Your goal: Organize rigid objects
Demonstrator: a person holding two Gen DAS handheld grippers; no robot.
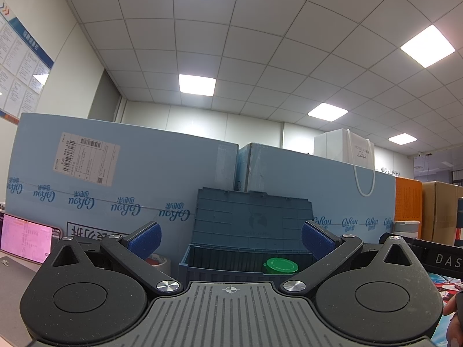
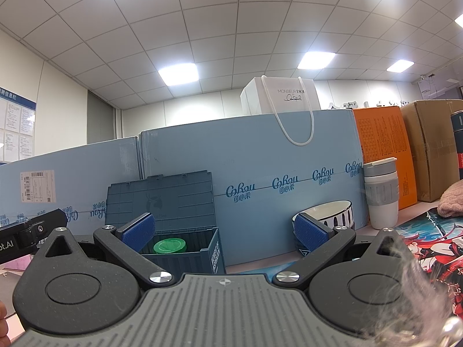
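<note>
A blue-grey plastic storage box stands in front of me with its lid raised against the cartons. Inside it sits a container with a green cap. My left gripper is open, blue pads wide apart, nothing between them, just short of the box. In the right wrist view the same box with the green cap is at lower left. My right gripper is open and empty, to the right of the box. A striped ceramic bowl sits behind its right finger.
Large light-blue cartons wall off the back, with a white paper bag on top. A white and grey cup, an orange box and a brown carton stand right. A phone and a tape roll lie left.
</note>
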